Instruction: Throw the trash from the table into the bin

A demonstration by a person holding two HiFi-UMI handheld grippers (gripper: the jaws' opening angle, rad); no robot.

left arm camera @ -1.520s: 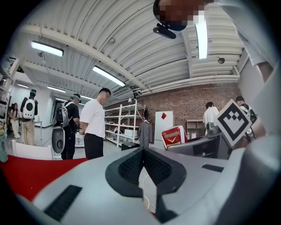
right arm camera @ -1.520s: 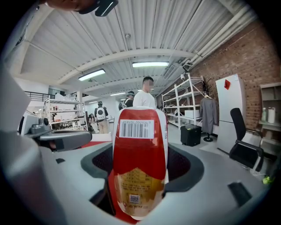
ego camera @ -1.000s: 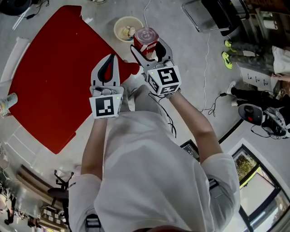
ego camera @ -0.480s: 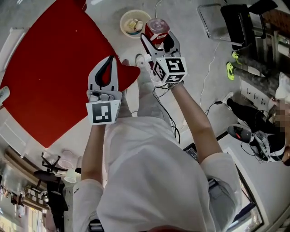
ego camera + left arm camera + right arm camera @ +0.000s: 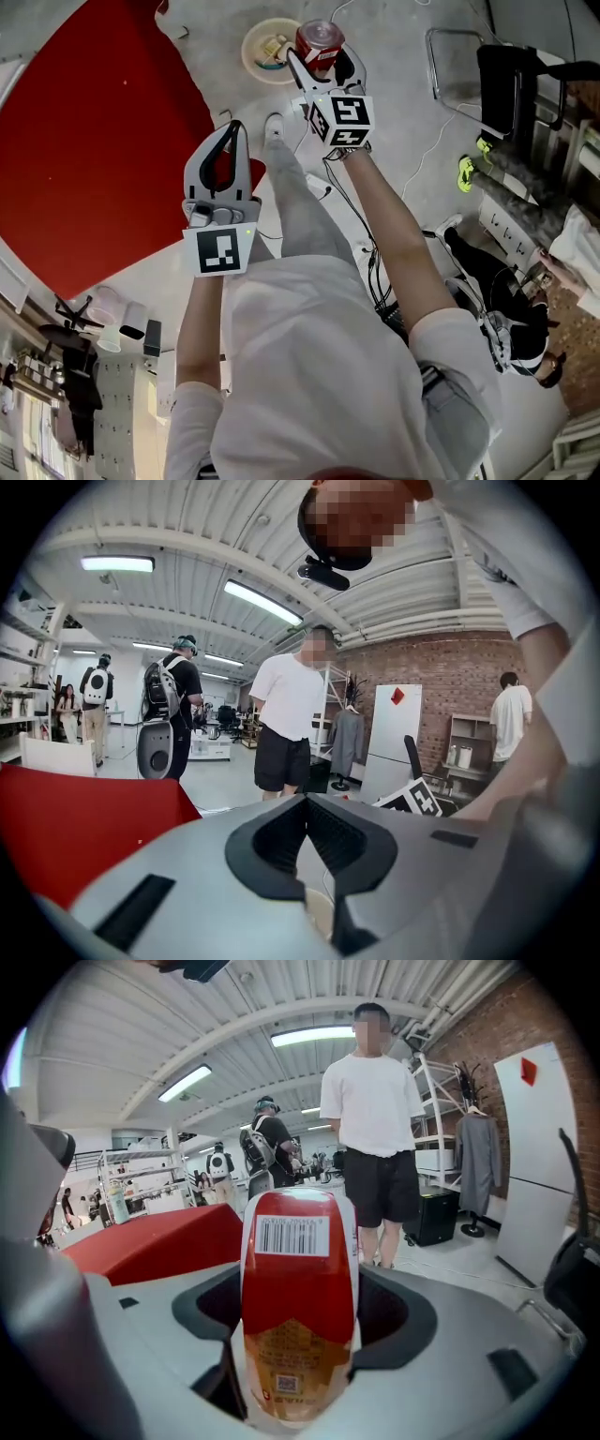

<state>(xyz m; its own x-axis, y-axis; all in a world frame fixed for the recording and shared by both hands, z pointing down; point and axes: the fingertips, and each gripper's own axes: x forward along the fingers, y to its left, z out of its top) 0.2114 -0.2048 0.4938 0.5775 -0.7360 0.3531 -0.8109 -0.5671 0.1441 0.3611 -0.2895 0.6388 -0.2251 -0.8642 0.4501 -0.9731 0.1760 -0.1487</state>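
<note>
In the head view, the person in a white T-shirt holds both arms out over a grey floor. The right gripper (image 5: 320, 58) is raised farthest forward, its jaws clamped on a red cup (image 5: 319, 39) with a pale lid. In the picture the cup sits just beside the right edge of a round cream bin (image 5: 251, 39) that stands on the floor with a few scraps inside it. The left gripper (image 5: 229, 141) is held lower and nearer the body, its jaws together and nothing between them, over the edge of the red table (image 5: 84, 141) that fills the left side. A black chair (image 5: 502, 80) stands at the upper right. In the left gripper view, the left gripper (image 5: 305, 808) has its jaws meeting at the tips with no object in them. A corner of the red table (image 5: 75, 822) lies at the left, and a person in a white shirt and dark shorts (image 5: 286, 714) stands beyond. In the right gripper view, the right gripper (image 5: 300, 1354) is closed on the red cup (image 5: 300, 1288), which stands upright between the jaws with a white barcode label near its top. The red table (image 5: 155, 1237) shows behind it at the left, and the same standing person (image 5: 375, 1119) is at the right.
</note>
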